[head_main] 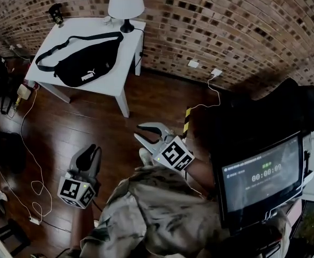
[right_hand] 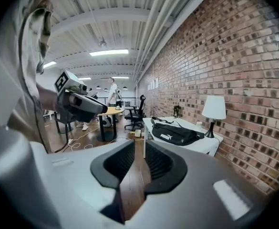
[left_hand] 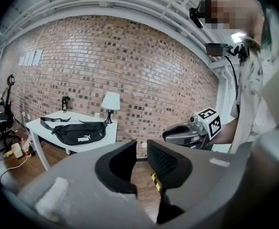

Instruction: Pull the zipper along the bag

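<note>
left gripper (head_main: 89,157), right gripper (head_main: 152,132): jaws slightly apart, nothing between. bag (head_main: 86,64) lies well ahead of both, on table (head_main: 109,86). risk: unpinned soft bag may slide with the pull; zipper tab too small to see, grip may slip.

I see a brick wall (head_main: 226,26), dark wood floor (head_main: 81,128) and a white counter (head_main: 129,47) against it. White lamp (head_main: 125,1) on the counter, ceiling light (right_hand: 108,53) lit.
</note>
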